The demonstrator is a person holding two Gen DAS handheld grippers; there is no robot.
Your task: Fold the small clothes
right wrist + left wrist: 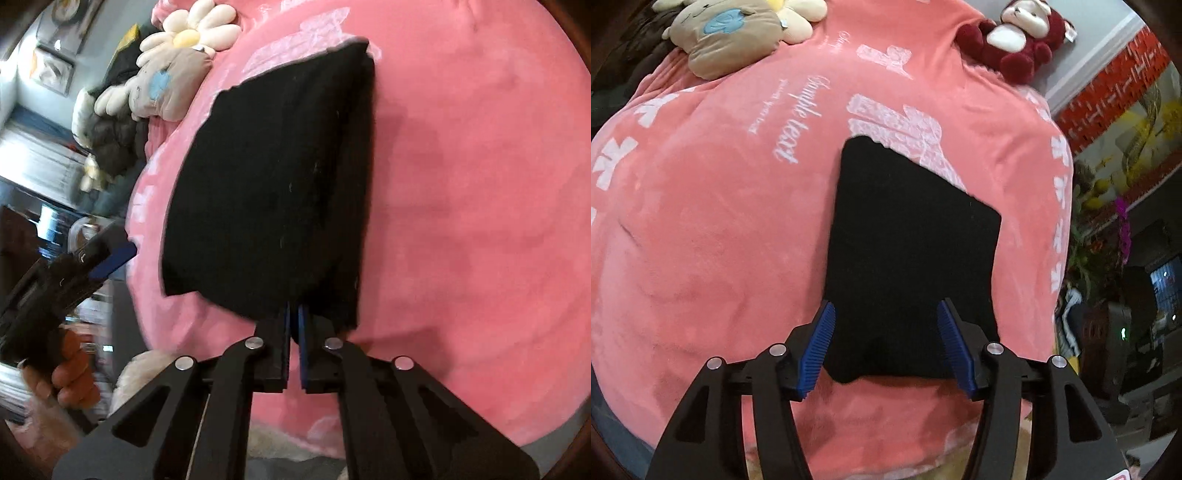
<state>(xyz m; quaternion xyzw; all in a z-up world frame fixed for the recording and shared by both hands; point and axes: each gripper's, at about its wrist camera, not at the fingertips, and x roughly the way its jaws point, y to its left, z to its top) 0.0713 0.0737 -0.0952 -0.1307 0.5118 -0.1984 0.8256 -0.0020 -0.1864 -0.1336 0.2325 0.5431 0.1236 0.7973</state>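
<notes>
A folded black garment (908, 251) lies on a pink blanket (720, 221). My left gripper (884, 314) is open, its blue pads (818, 350) on either side of the garment's near edge, just above it. In the right wrist view the same black garment (266, 177) shows folded with stacked layers at its right side. My right gripper (294, 310) is shut on the garment's near edge, which hides the fingertips. The left gripper (107, 258) also shows at the left of that view, held in a hand.
A beige plush pillow (727, 37) and a flower plush (798, 14) lie at the blanket's far edge. A dark red plush bear (1019, 37) sits at the far right corner. The blanket's right edge (1060, 206) drops to a room with flowers and furniture.
</notes>
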